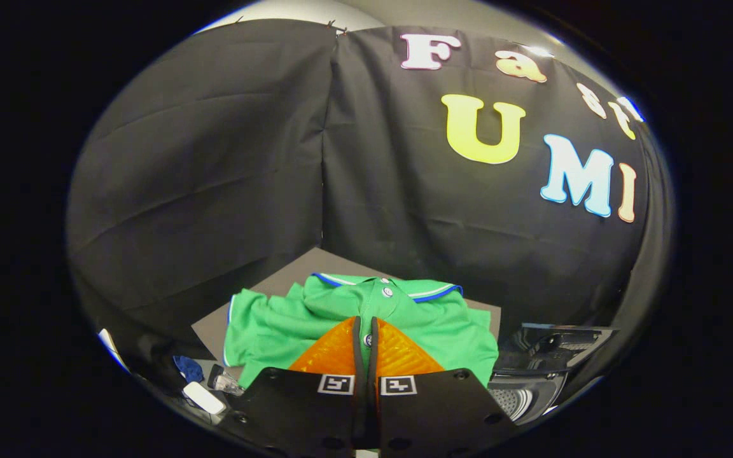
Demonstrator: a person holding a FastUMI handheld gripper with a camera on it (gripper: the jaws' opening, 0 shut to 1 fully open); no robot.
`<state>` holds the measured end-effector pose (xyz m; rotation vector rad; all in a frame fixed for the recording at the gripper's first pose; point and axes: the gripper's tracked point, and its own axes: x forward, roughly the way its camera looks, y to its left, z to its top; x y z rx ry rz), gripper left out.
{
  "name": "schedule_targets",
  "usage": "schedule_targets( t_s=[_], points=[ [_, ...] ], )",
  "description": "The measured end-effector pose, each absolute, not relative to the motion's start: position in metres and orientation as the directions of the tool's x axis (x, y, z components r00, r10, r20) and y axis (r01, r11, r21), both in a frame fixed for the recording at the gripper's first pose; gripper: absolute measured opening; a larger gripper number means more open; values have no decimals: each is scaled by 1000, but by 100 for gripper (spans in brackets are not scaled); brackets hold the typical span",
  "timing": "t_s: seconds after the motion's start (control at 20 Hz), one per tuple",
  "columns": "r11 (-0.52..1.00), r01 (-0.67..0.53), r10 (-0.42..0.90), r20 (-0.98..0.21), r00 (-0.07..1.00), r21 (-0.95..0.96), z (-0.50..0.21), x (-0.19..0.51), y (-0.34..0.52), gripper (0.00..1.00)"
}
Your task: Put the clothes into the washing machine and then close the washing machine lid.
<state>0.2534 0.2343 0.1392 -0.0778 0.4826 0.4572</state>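
Pressed nearly together, the tool (366, 321) fingers point forward and slightly down over a green polo shirt (404, 318), gripping nothing. That shirt lies crumpled on a grey counter (290, 273), just beside the washing machine (532, 375) with its lid (557, 340) raised.

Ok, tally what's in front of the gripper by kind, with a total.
Green polo shirt, on the grey mat, under the closed fingers: 1
Grey mat: 1
Washing machine, lid up, beside the mat: 1
Gripper, fingers together, pinching nothing clearly: 1
Total: 4
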Motion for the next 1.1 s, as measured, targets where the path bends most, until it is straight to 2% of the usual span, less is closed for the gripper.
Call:
schedule_targets(
  t_s=[0.55, 1.1],
  points=[
    [894, -442, 439, -346, 829, 76, 198, 247, 157, 1],
    [947, -286, 319, -313, 895, 148, 206, 271, 25, 1]
  ],
)
